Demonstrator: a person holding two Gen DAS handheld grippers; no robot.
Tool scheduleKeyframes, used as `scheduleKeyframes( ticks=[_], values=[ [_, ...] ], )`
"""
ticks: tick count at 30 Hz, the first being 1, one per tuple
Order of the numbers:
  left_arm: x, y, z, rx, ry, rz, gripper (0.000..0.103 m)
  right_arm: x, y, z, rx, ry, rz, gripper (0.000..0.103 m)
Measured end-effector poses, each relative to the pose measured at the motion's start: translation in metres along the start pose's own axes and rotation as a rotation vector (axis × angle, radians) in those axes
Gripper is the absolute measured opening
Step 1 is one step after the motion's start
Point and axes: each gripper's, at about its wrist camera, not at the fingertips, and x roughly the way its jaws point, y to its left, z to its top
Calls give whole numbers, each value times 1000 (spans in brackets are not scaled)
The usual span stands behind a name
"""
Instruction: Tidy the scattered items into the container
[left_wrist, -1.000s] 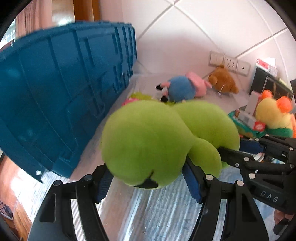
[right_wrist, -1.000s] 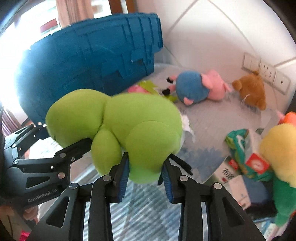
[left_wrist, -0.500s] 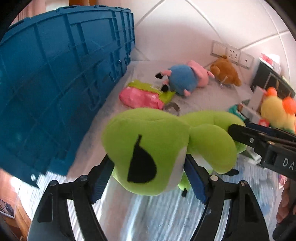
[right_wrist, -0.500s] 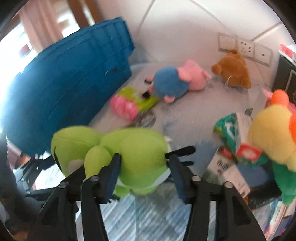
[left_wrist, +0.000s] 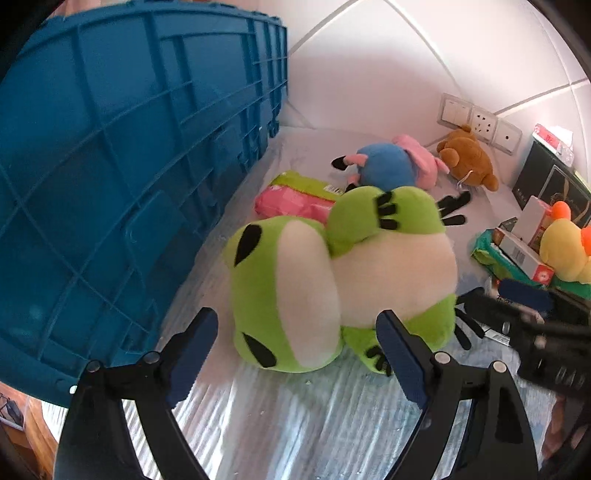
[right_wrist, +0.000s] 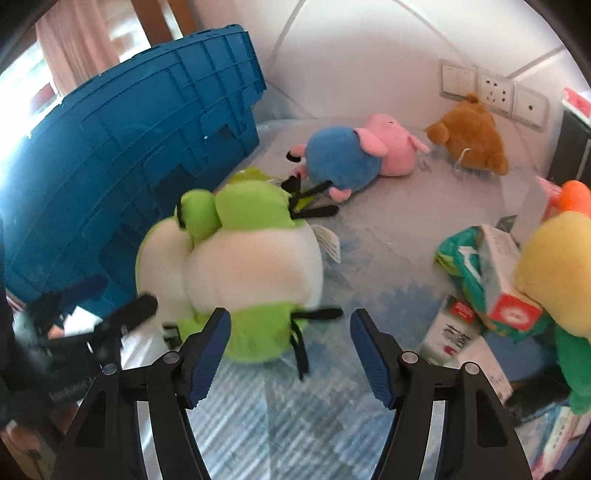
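Note:
A green frog plush (left_wrist: 332, 280) (right_wrist: 243, 266) lies belly up on the silvery table mat, beside the tall blue crate (left_wrist: 110, 147) (right_wrist: 129, 147) on the left. My left gripper (left_wrist: 295, 339) is open and its jaws are still opening; the frog's head lies just beyond the blue pads without being pressed. My right gripper (right_wrist: 290, 325) is also opening, with the frog's lower body by its left finger (right_wrist: 210, 343) and not gripped. Each gripper shows blurred at the edge of the other's view.
A blue and pink pig plush (left_wrist: 388, 166) (right_wrist: 343, 158) and a brown bear (left_wrist: 467, 162) (right_wrist: 469, 144) lie at the back by the wall sockets. A pink and green packet (left_wrist: 291, 195) lies behind the frog. Right: a yellow plush (right_wrist: 554, 258) and cartons (right_wrist: 502, 273).
Both grippers held the frog up a second ago. Their jaws have spread, and the frog has dropped, rolled belly up and now lies on the mat.

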Motion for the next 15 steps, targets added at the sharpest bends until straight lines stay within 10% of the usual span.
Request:
scheduleKeyframes(
  ticks=[8,15],
  values=[
    [53,6,-17,-13,126,-62,88,52,14,7,-51,102,-9,84],
    [80,0,-12,44,59,-52,103,84,-1,2,-18,112,18,96]
  ],
)
